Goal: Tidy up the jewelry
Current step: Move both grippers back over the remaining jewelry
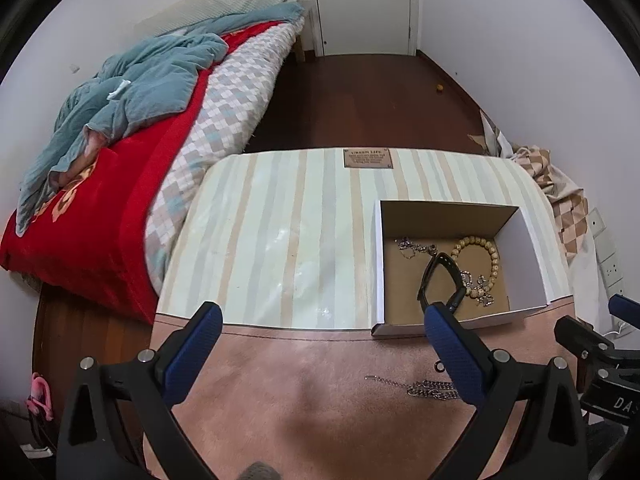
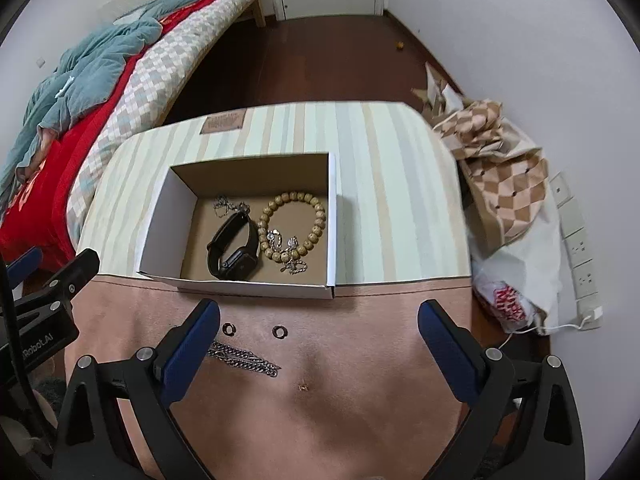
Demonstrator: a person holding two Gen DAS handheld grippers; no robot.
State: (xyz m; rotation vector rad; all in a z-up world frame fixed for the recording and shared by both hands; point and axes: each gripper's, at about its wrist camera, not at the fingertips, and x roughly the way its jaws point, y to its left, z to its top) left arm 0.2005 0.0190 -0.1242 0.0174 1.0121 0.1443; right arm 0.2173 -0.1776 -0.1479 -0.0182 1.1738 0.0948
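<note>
Jewelry is partly sorted: the cardboard box (image 2: 256, 284) at mid-table already holds a smartwatch (image 2: 234, 246), bead bracelet (image 2: 294, 226) and thin chains, while a silver chain (image 2: 244, 360), two rings (image 2: 280, 331) and a small stud lie on the near pink cloth, with left gripper (image 1: 324, 354) and right gripper (image 2: 320, 350) both spread wide and empty.

Black tongs (image 2: 319, 322), blue textured pads (image 2: 192, 350), silver screws.
</note>
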